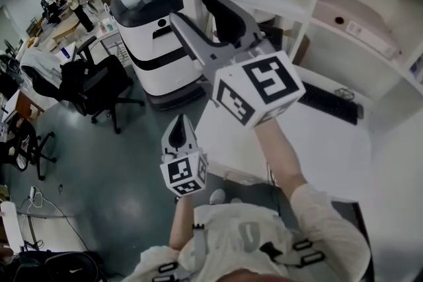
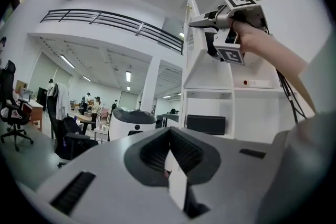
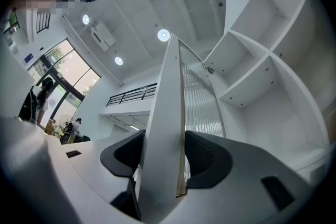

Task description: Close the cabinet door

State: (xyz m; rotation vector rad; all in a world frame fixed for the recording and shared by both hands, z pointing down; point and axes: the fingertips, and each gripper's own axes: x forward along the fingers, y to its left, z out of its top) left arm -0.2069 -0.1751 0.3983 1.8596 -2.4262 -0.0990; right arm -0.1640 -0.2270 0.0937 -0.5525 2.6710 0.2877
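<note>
Up close, the right gripper view shows what the head view hides: the right gripper grasps the edge of the cabinet door, which is swung out from the white shelves. The left gripper is clenched and empty. The head view adds a dull floor, office chairs and a white machine.

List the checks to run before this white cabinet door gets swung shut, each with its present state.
1. Edge of the white-framed ribbed-glass cabinet door between the right gripper's jaws: ok.
2. Pads against both door faces: ok; firmness cannot tell.
3. Swing path to the white open-shelf cabinet free: ok.
4. Left gripper shut, empty, away from the door: ok.
</note>
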